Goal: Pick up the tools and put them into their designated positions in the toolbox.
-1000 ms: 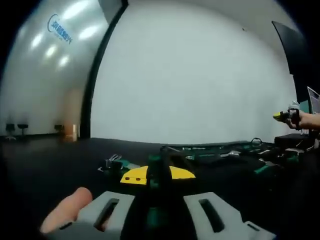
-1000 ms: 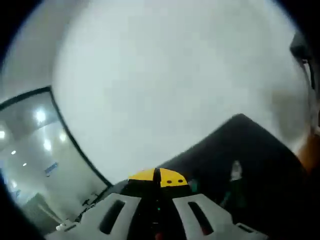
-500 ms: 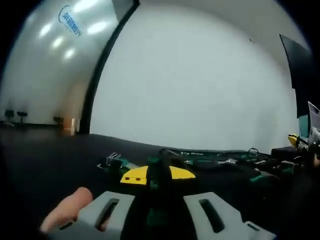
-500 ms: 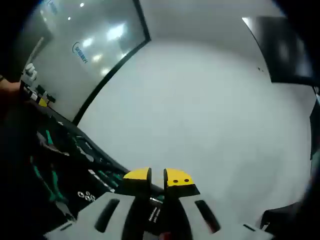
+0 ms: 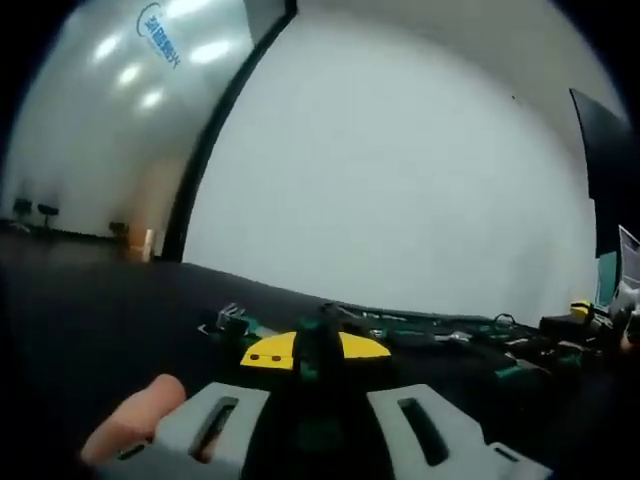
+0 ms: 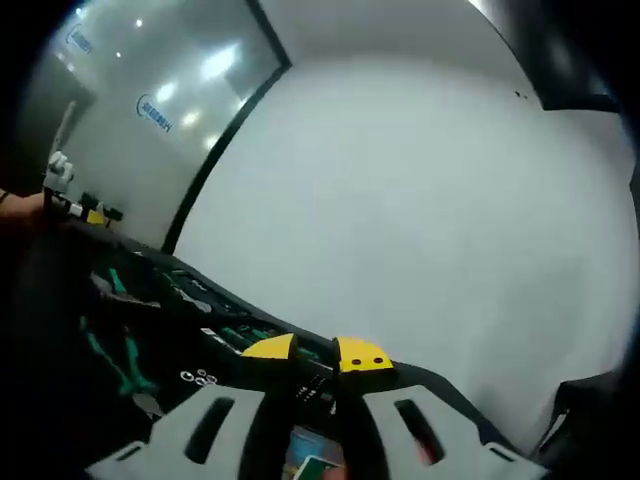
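Note:
In the left gripper view my left gripper (image 5: 316, 350) is shut on a dark tool with green parts (image 5: 318, 335), which stands up between the yellow tips. A thumb (image 5: 130, 425) rests beside the left jaw. More green-handled tools (image 5: 440, 335) lie spread on the black table (image 5: 90, 300) ahead, and a small loose tool (image 5: 228, 322) lies to the left. My right gripper (image 5: 592, 314) appears small at the far right. In the right gripper view my right gripper (image 6: 315, 352) has its yellow tips apart, over the black toolbox tray (image 6: 60, 330) with green tools (image 6: 125, 350). My left gripper (image 6: 80, 208) is at the far left.
A plain white wall (image 5: 400, 180) rises behind the table. A glass partition with a blue logo (image 6: 155, 105) and a black frame stands to the left. A dark screen (image 5: 605, 150) hangs at the right edge.
The right gripper's tips have spread apart, and its view has swung down toward the toolbox tray. The left gripper keeps its hold on the tool; its view has tilted slightly.

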Demonstrator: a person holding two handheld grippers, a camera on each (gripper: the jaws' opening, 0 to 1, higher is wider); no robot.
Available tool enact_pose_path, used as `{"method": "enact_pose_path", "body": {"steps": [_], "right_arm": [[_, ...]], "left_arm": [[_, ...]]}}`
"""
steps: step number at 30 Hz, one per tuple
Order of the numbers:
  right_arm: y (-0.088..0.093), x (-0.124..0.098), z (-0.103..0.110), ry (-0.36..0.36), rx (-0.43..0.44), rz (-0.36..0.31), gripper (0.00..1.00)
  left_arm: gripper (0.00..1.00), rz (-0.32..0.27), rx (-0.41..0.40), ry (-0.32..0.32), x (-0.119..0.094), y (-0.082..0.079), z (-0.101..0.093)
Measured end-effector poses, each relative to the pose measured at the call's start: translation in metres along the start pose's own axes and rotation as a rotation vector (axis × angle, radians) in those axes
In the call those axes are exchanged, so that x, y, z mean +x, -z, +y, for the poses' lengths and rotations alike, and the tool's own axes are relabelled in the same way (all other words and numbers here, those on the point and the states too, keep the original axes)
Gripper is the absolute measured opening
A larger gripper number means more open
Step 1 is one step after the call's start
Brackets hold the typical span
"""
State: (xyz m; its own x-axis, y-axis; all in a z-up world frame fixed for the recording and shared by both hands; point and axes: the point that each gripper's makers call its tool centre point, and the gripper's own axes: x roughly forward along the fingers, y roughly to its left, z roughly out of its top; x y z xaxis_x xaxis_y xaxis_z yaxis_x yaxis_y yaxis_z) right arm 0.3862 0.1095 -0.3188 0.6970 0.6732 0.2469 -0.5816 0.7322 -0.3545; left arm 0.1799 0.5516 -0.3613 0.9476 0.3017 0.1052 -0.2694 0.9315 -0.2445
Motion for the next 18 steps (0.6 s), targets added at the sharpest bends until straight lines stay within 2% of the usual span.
{"method": "enact_pose_path", "body": {"steps": [5, 9, 13, 18], "right_arm": [[0.002, 0.001, 0.001, -0.006, -0.007, 0.012, 0.12], [0.001, -0.002, -0.003, 0.005, 0.02, 0.012, 0.12], [0.001, -0.004, -0.006, 0.008, 0.051, 0.013, 0.12], [0.001, -0.004, -0.007, 0.009, 0.073, 0.013, 0.12]], "left_arm": [[0.15, 0.017, -0.011, 0.01, 0.001, 0.003, 0.002], [0.15, 0.011, -0.025, 0.004, -0.001, 0.003, 0.002], [0.15, 0.018, -0.001, 0.005, -0.001, 0.005, -0.002], [0.15, 0.032, 0.02, 0.009, 0.008, 0.009, 0.01]]}}
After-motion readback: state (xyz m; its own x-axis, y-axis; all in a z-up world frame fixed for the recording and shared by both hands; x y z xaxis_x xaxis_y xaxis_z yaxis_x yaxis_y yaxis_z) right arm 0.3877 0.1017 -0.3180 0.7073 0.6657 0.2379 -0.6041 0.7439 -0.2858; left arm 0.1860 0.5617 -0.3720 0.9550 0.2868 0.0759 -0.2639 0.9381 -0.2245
